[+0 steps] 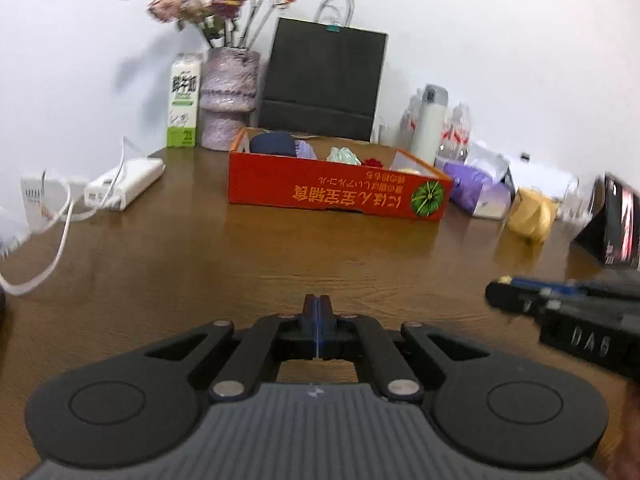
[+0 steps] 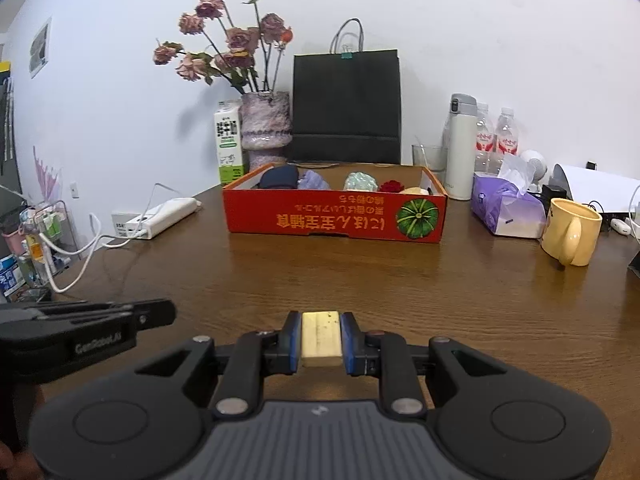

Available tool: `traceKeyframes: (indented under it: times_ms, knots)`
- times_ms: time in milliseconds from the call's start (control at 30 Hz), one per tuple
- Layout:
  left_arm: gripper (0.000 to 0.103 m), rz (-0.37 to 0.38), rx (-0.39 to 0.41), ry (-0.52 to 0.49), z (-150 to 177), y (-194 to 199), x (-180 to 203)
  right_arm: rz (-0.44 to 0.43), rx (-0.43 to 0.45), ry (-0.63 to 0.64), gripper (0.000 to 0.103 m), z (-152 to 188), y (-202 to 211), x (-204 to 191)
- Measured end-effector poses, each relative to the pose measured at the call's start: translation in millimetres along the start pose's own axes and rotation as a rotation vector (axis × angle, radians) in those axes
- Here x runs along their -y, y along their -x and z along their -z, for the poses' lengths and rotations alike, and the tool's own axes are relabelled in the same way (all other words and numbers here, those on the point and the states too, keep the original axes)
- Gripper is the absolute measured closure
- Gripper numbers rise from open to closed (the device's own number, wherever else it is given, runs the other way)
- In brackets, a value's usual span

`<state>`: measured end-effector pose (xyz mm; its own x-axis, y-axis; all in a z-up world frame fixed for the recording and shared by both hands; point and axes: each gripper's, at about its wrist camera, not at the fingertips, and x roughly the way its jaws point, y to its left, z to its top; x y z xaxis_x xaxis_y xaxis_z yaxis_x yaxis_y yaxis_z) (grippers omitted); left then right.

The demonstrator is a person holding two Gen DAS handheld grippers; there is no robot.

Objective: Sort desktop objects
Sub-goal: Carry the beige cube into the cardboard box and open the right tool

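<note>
A red cardboard box (image 2: 336, 216) with orange print and a pumpkin picture stands at the middle back of the brown table; it holds several small objects. It also shows in the left wrist view (image 1: 320, 194). My right gripper (image 2: 320, 334) is shut on a cream rectangular block (image 2: 321, 338), held low over the table, short of the box. My left gripper (image 1: 317, 312) is shut and empty, fingers pressed together, low over the table in front of the box. Each gripper shows at the edge of the other's view.
Behind the box stand a black paper bag (image 2: 346, 108), a vase of dried flowers (image 2: 266, 128) and a milk carton (image 2: 229, 146). At the right are a tissue pack (image 2: 506, 208), a yellow mug (image 2: 570, 230), a white flask (image 2: 460, 148) and bottles. A white power strip (image 2: 160, 218) with cables lies left.
</note>
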<state>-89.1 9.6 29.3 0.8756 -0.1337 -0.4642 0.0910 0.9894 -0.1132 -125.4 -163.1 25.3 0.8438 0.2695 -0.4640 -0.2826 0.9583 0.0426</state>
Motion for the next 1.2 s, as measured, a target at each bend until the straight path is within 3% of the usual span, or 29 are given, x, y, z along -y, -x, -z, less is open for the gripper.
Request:
traceKeyframes:
  times_ms: [200,500,600,767,900,1000,1100,1200]
  knots:
    - [0.102,-0.005,0.052,-0.024,-34.6,-15.5,-3.1,0.023,0.033,0.008,0.084,-29.9,-18.7,11.7]
    - [0.101,-0.029,0.152,-0.065,-99.6,-53.2,7.6,0.053,0.153,0.056,0.084,-101.0,-48.9,38.7]
    - [0.101,0.001,0.138,-0.053,-126.0,-70.3,7.4,0.028,0.154,0.053,0.084,-122.6,-64.5,47.7]
    - [0.1,0.038,0.051,-0.034,-188.3,-123.4,-5.0,0.004,0.143,0.047,0.084,-171.0,-109.9,71.0]
    - [0.1,0.112,-0.064,-0.057,-231.2,-187.3,-11.0,-0.009,0.043,0.025,0.084,-215.4,-170.4,90.6]
    - [0.101,0.119,-0.184,-0.015,-249.2,-241.1,-13.6,-0.042,-0.115,-0.031,0.084,-237.9,-237.0,104.8]
    - [0.1,0.147,-0.304,-0.013,-254.4,-290.0,-10.6,-0.028,-0.271,-0.013,0.084,-240.8,-303.0,106.7]
    - [0.099,0.121,-0.356,-0.043,-252.4,-319.9,-4.8,0.032,-0.378,0.016,0.083,-233.7,-352.1,106.2]
